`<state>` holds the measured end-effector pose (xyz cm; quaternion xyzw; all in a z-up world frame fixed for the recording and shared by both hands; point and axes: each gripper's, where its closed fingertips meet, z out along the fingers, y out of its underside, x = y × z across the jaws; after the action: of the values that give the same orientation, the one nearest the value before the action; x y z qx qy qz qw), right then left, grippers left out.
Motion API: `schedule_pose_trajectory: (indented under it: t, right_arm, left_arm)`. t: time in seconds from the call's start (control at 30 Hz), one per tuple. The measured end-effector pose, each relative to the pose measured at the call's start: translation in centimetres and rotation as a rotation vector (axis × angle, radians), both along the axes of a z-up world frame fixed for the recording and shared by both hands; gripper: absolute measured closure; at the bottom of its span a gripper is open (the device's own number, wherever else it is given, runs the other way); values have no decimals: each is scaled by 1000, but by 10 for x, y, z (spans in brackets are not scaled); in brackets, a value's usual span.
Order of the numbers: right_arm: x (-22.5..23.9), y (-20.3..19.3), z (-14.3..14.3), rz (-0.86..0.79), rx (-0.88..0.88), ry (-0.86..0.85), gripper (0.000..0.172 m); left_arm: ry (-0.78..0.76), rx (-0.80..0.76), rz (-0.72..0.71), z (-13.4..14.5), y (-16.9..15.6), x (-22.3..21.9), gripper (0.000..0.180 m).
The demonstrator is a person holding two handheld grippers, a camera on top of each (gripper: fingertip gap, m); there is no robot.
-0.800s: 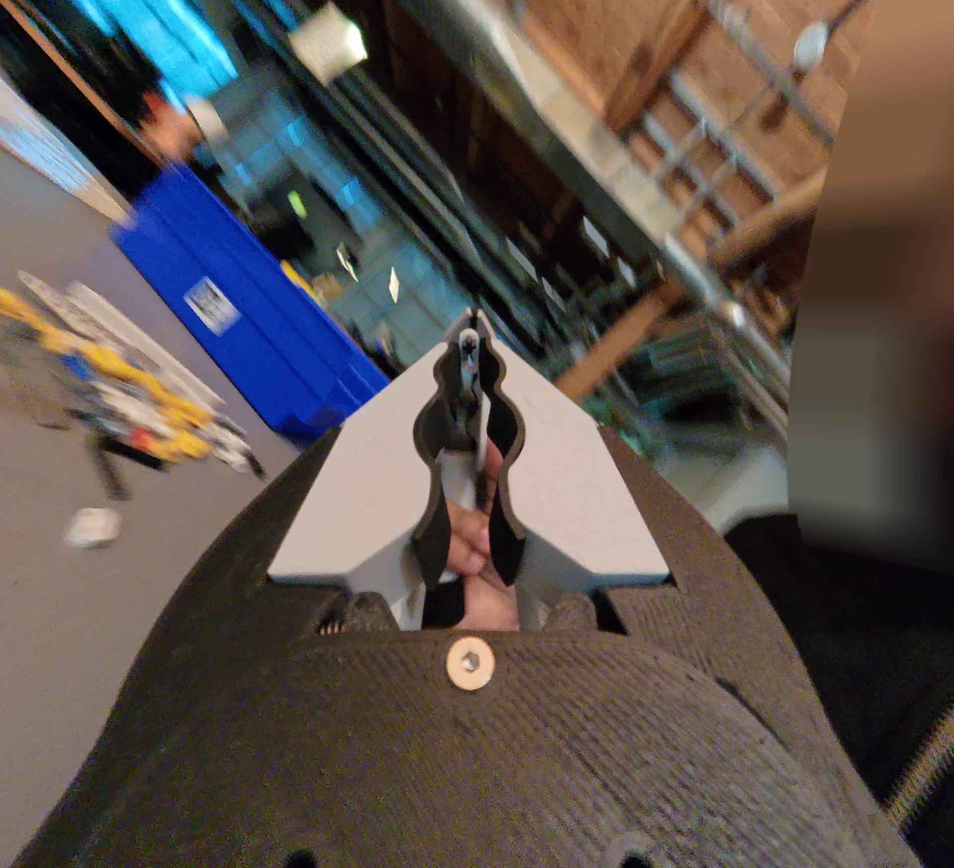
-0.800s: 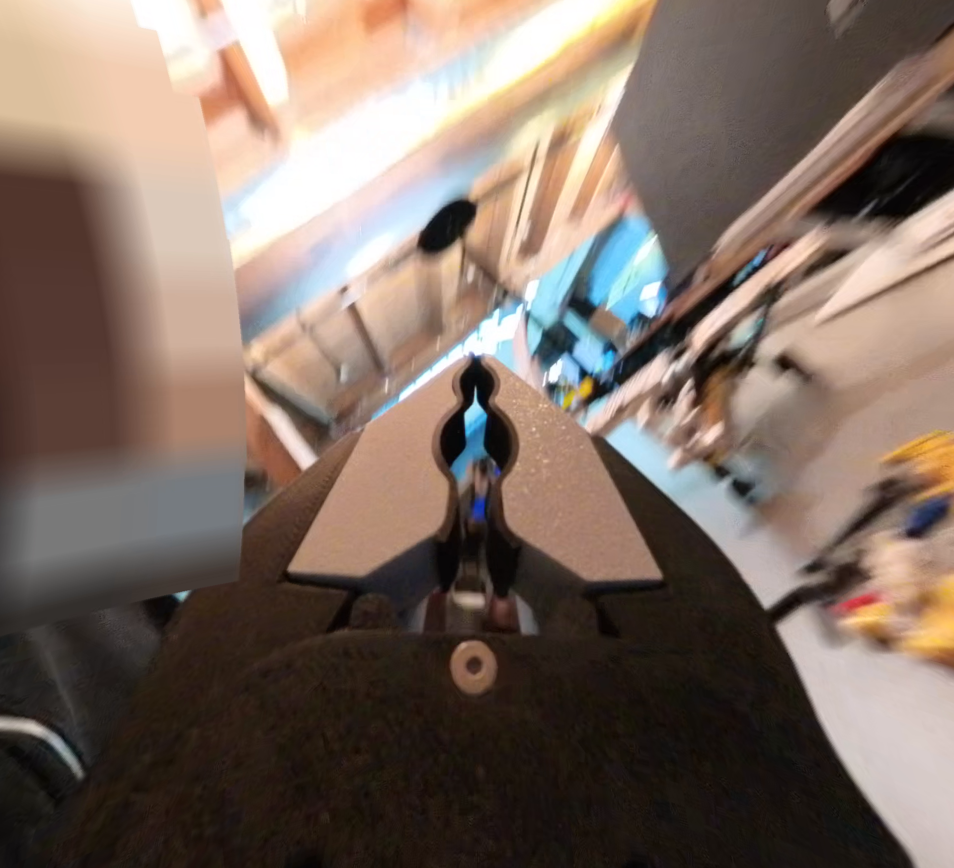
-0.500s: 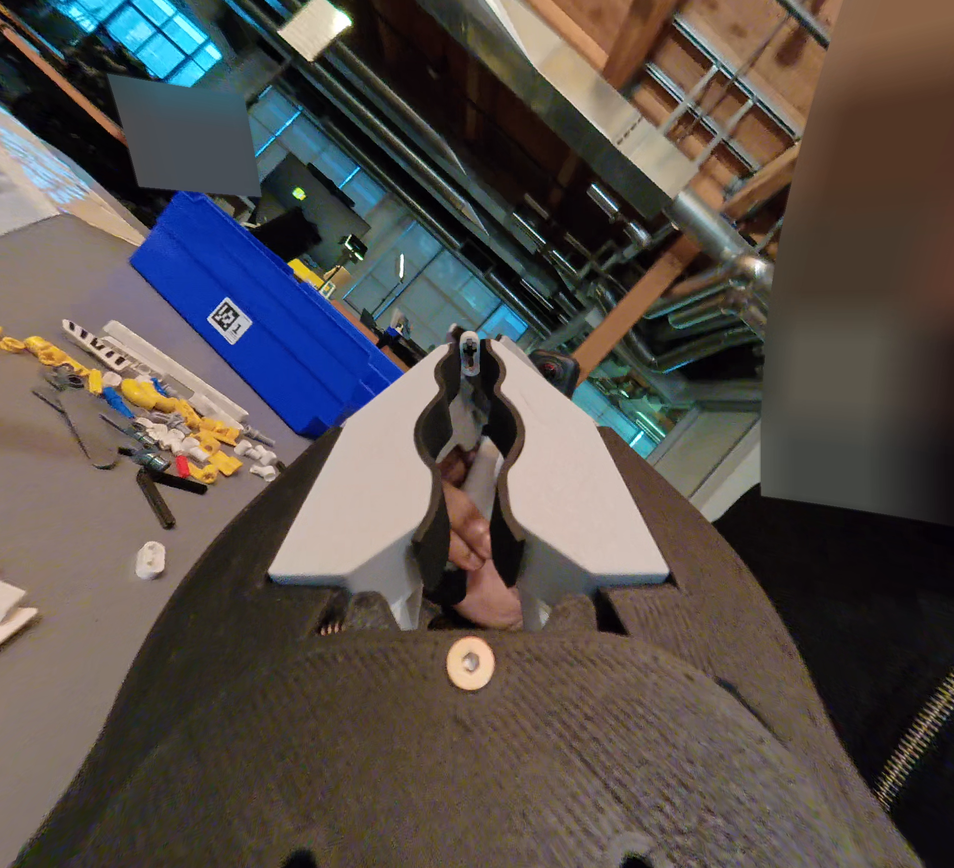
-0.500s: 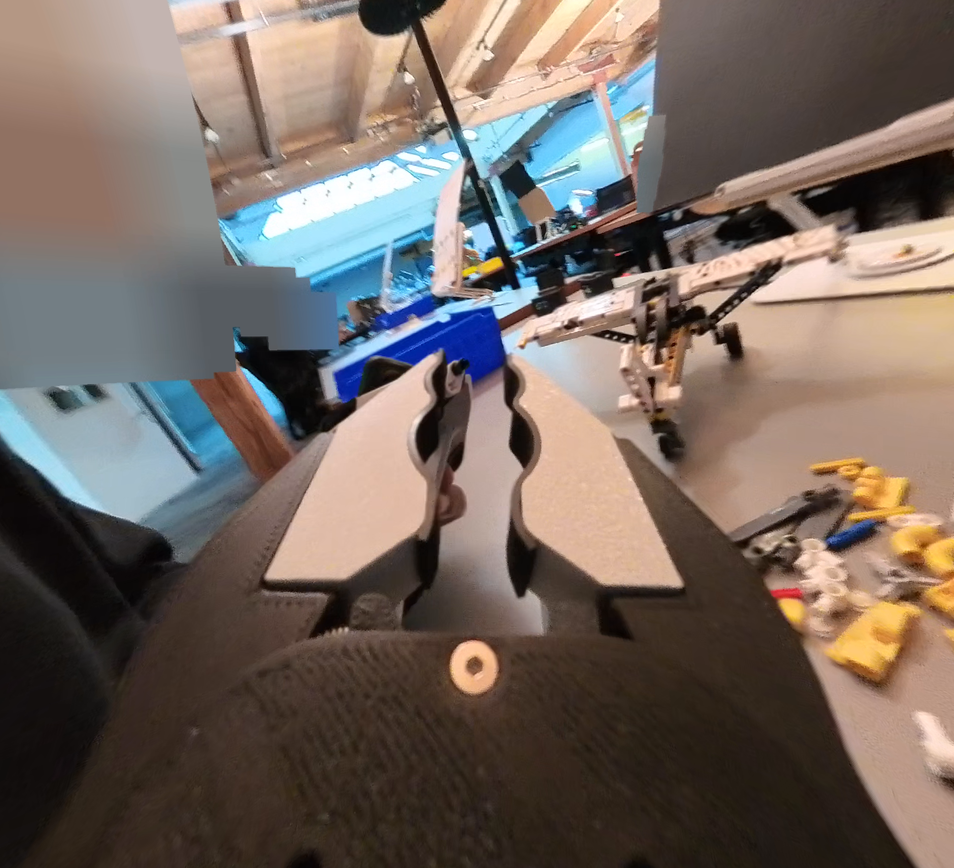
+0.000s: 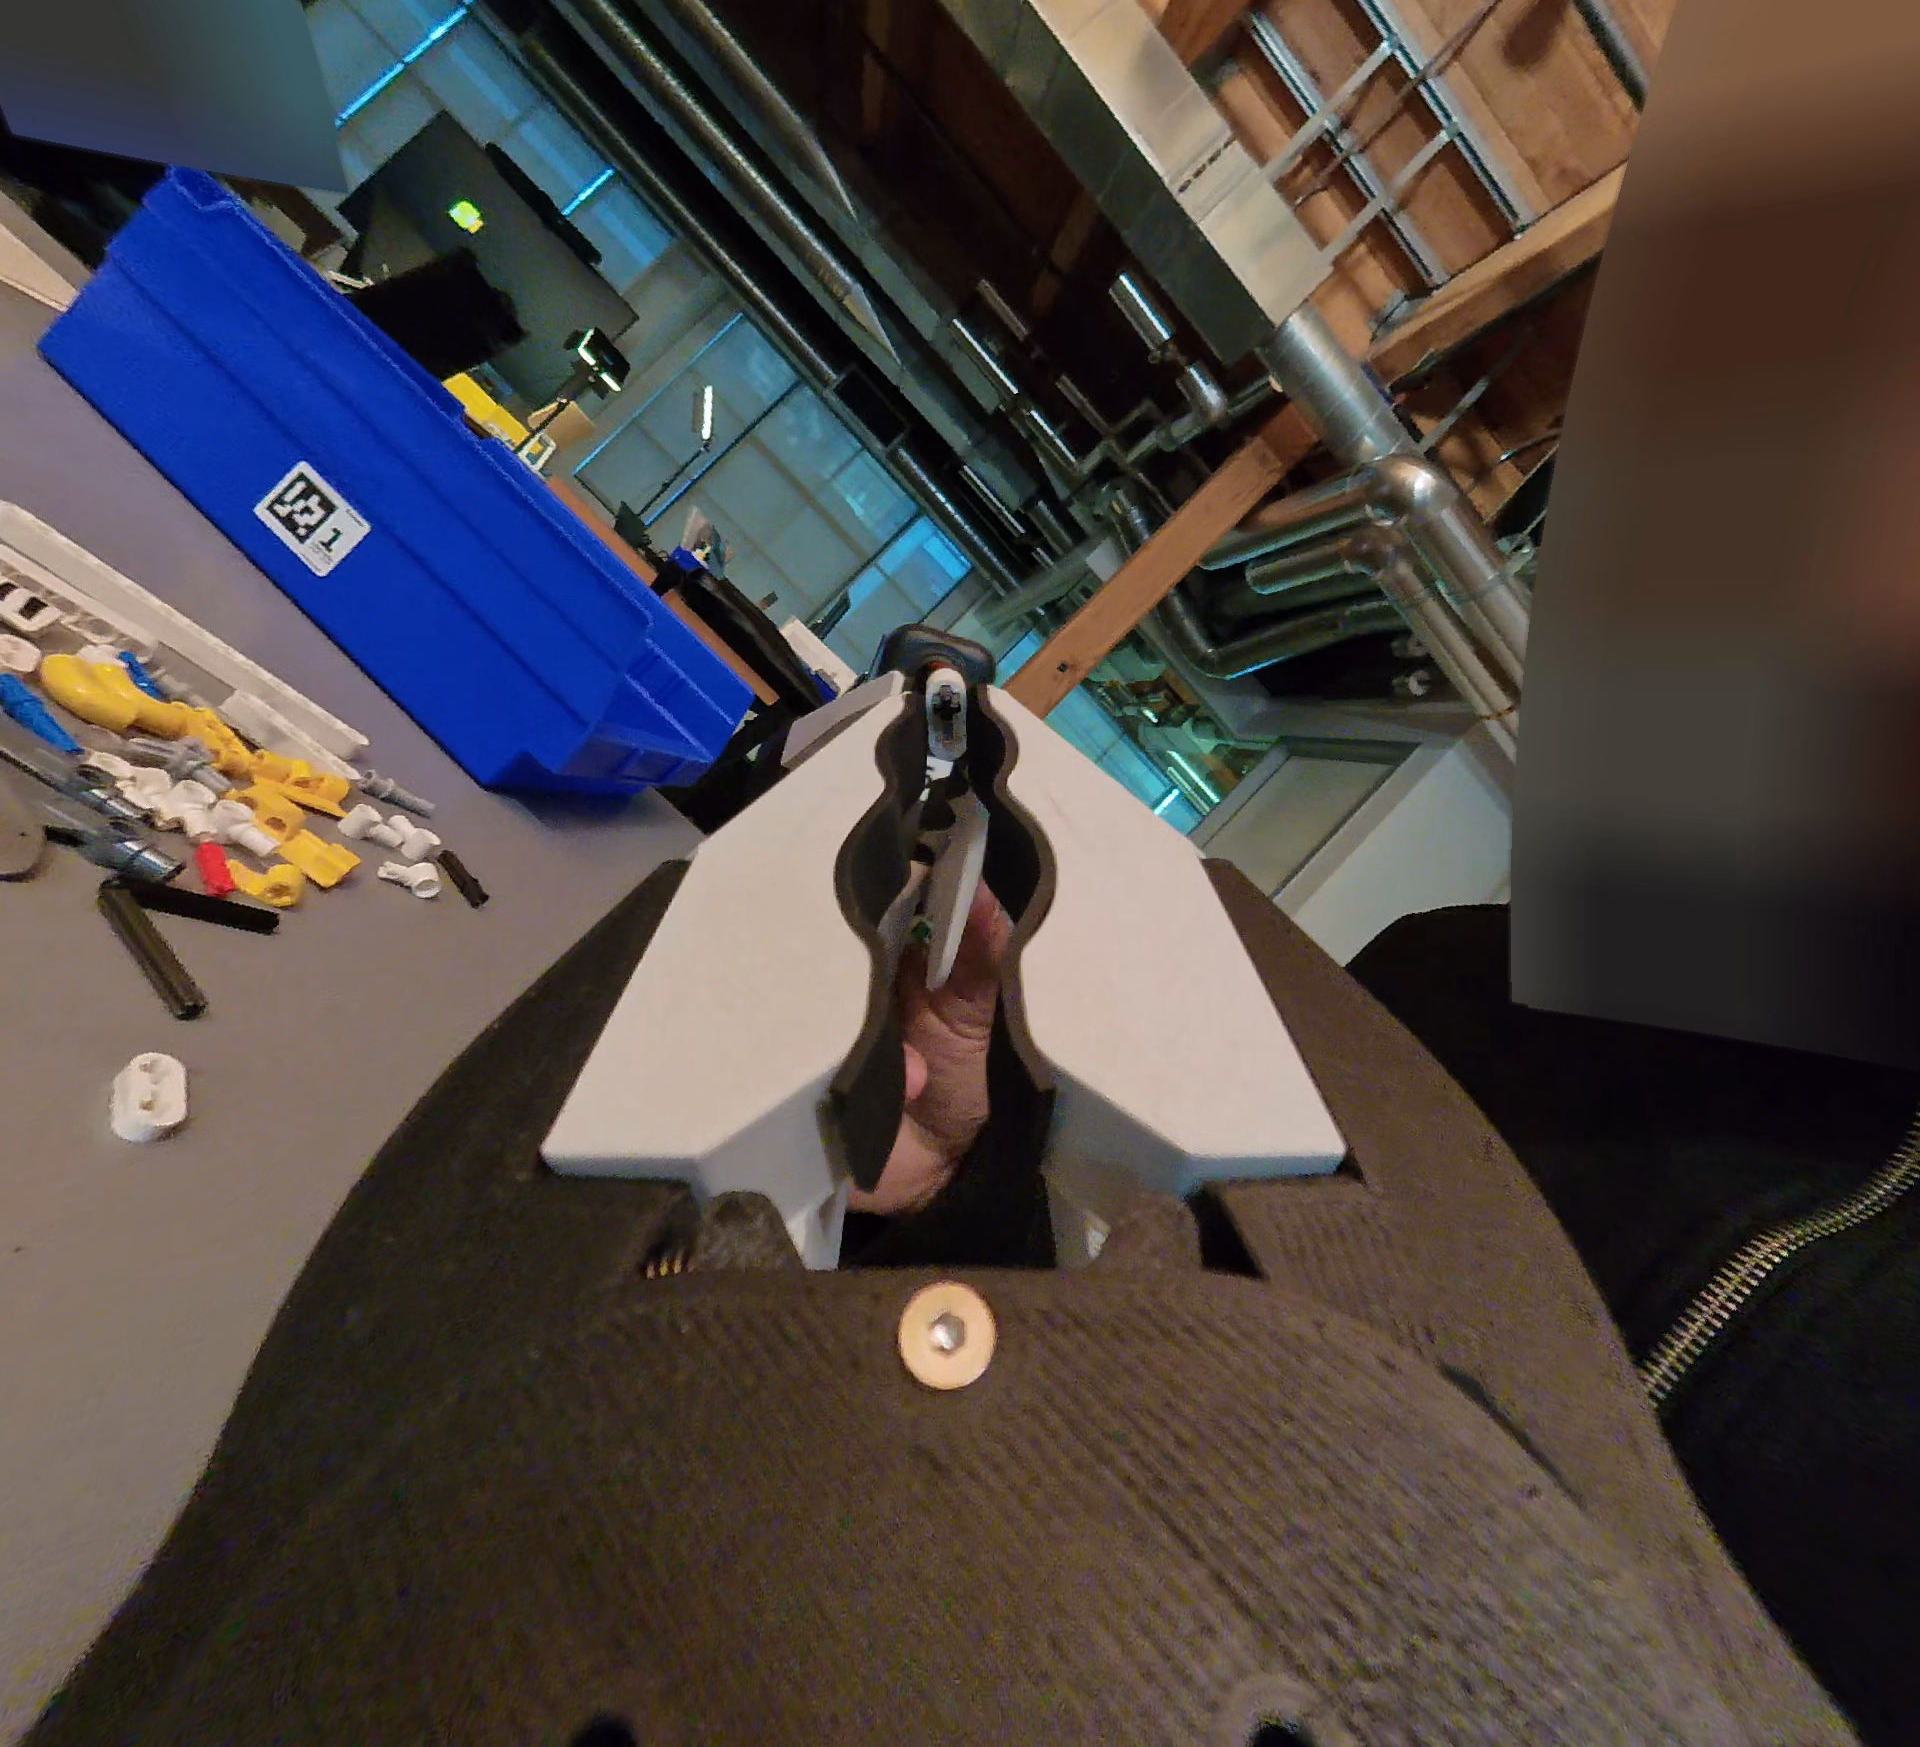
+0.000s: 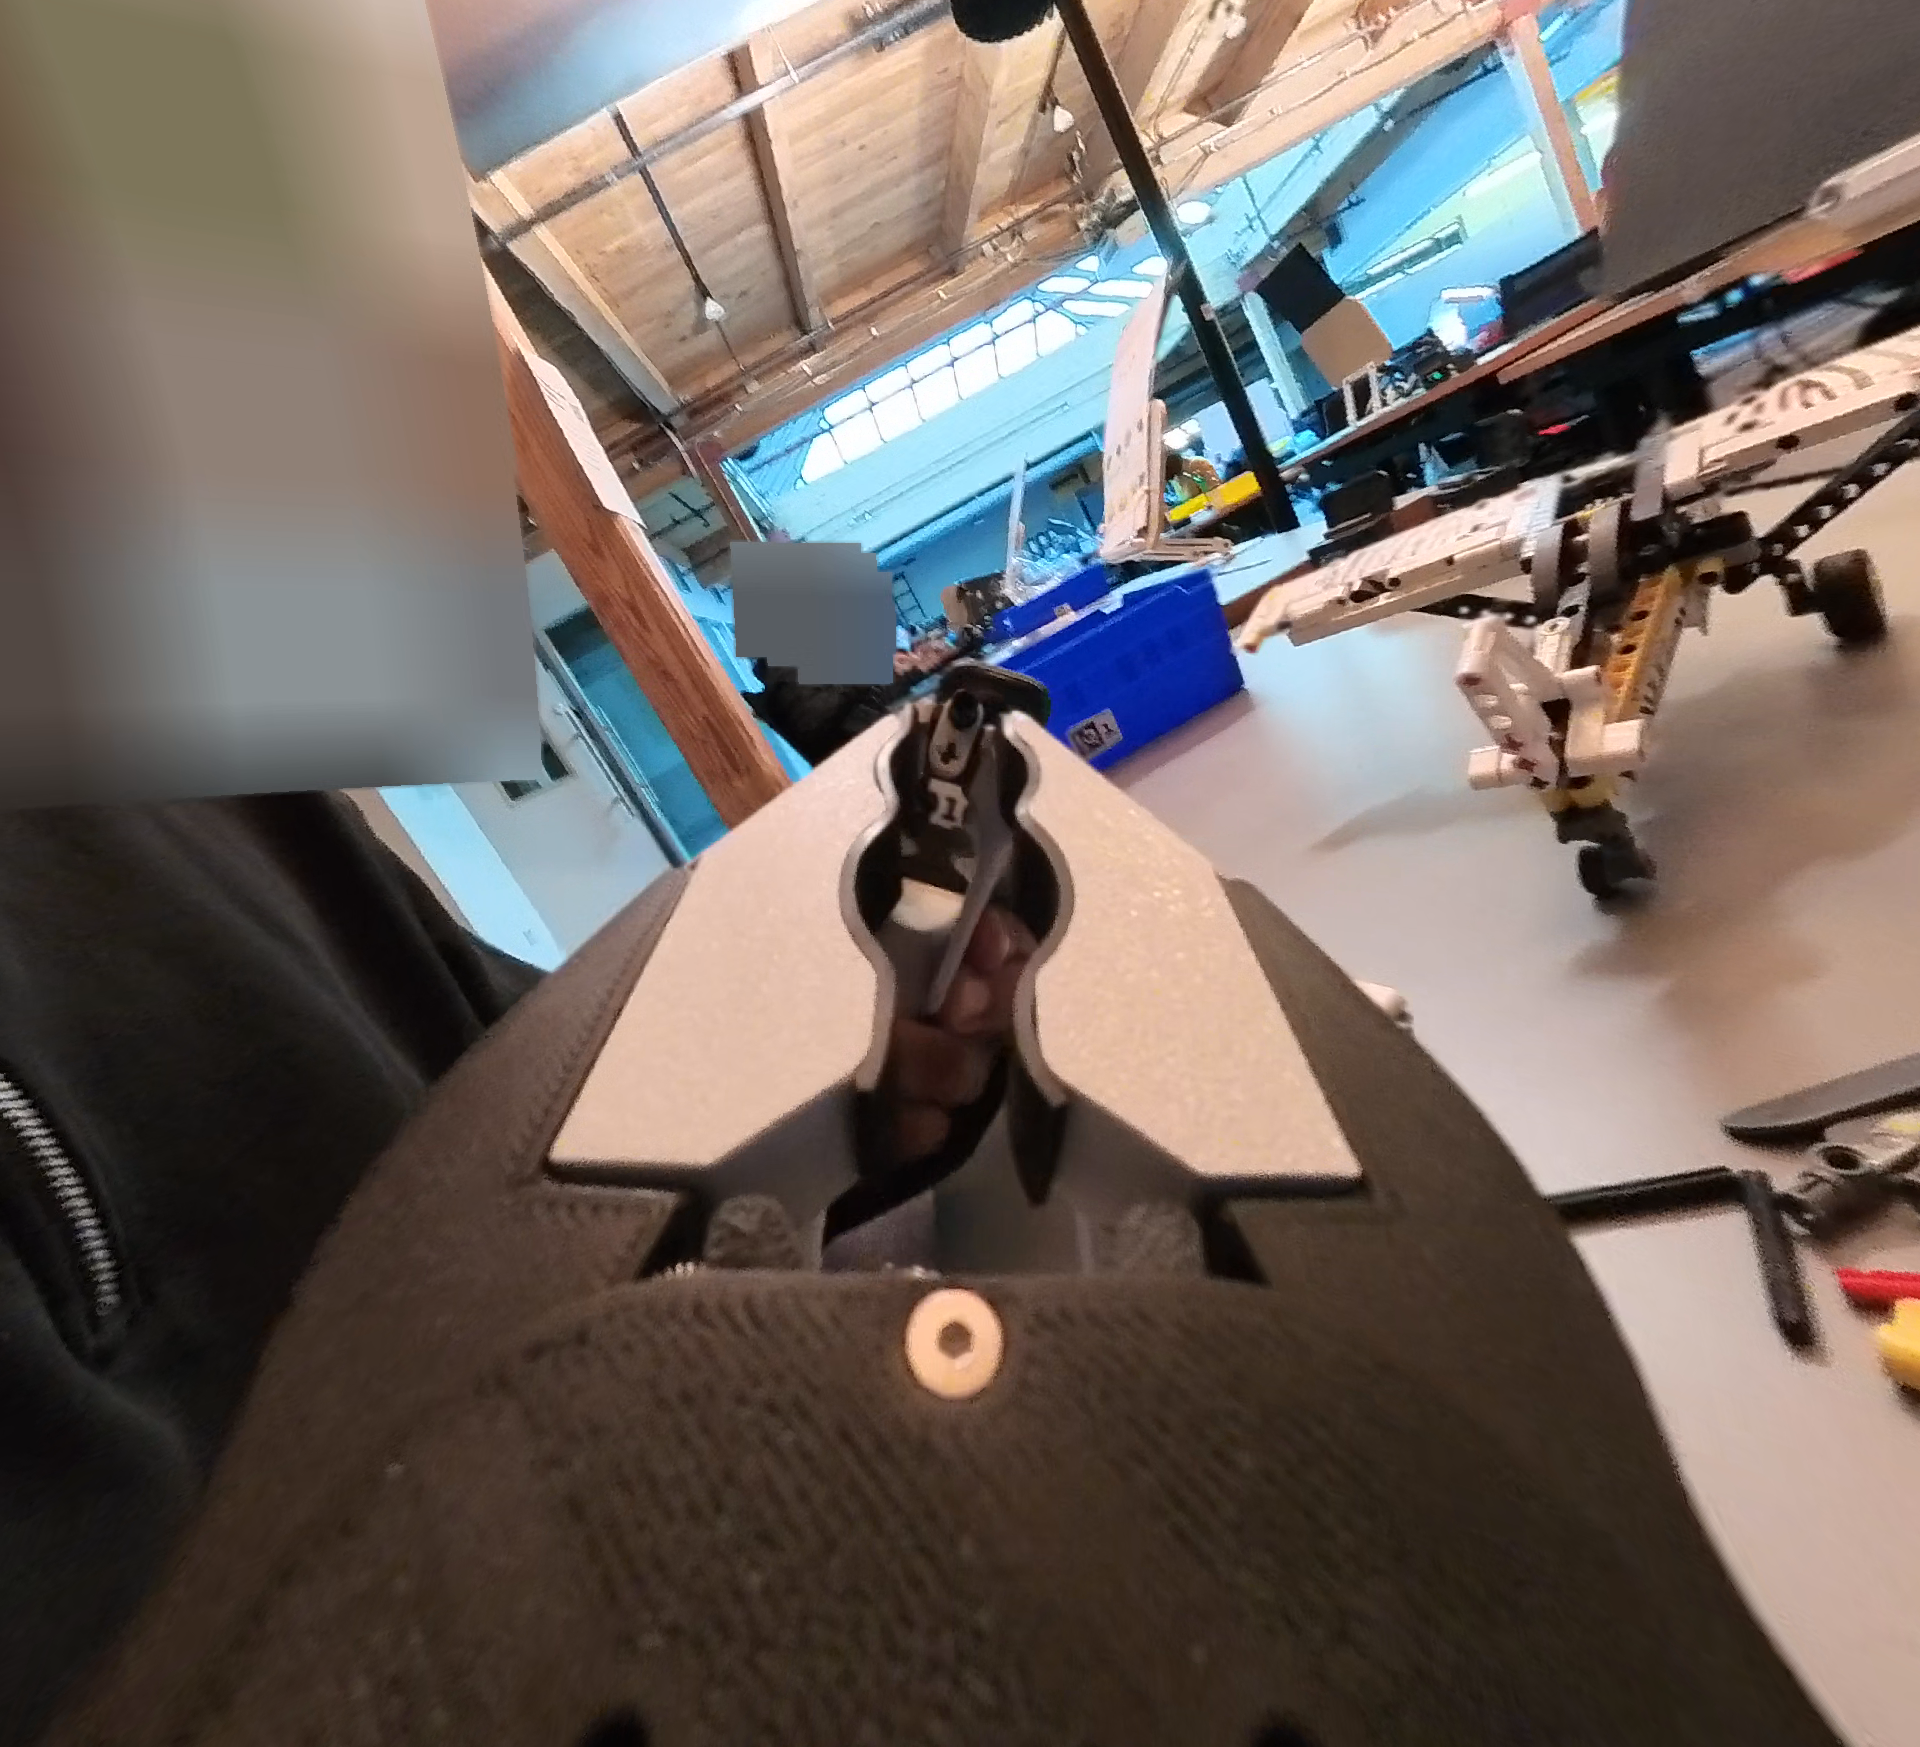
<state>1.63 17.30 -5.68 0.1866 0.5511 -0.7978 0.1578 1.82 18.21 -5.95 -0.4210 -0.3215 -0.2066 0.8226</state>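
White building-toy connector point(image 5: 943, 710), small, with a cross-shaped hole, clamped at the fingertips of the left gripper point(image 5: 943, 721); the same part point(image 6: 954, 741) sits in the closed right gripper point(image 6: 956, 741), held raised off the grey table point(image 5: 312, 1074).
Both grippers grip the 1 white piece, fingertips pinched on it from opposite sides; a dark pin end shows at its top in the right wrist view. Left of the left gripper: blue bin point(image 5: 395, 534) with a square marker sticker, loose yellow, white and black toy parts point(image 5: 208, 793), 1 white 2-hole piece point(image 5: 149, 1081) nearer. Right of the right gripper: partly built white toy aircraft on wheels point(image 6: 1579, 617); farther ahead a second blue bin point(image 6: 1122, 648). Behind the fingertips, between each gripper's fingers, part of a hand point(image 5: 951, 1032) shows.
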Motion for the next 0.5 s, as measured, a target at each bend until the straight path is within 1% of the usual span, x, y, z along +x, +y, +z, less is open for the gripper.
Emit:
schedule_pose_trajectory:
  t: [0.03,0.1,0.13,0.23,0.4,0.43,0.5]
  right_arm:
    - [0,1,2,16,-30,-18,161]
    - [-2,6,5,31,-91,-49,167]
    - [-3,7,4,30,-93,-55,170]
    - [-3,6,0,25,-45,-32,168]
    - [0,-1,-9,52,33,-6,139]
    - [2,-3,-11,47,59,27,132]
    - [5,-5,-16,16,132,133,122]
  left_arm:
    - [-3,11,-6,1,1,1,175]
    - [-11,10,-18,-1,3,2,175]
    - [-10,4,-18,-2,5,2,175]
    - [-19,3,-8,-4,5,1,175]
    - [-32,-23,46,-8,-1,-7,175]
    - [-38,-19,32,-7,-1,-7,175]
    - [-75,-13,-59,-9,3,-3,175]
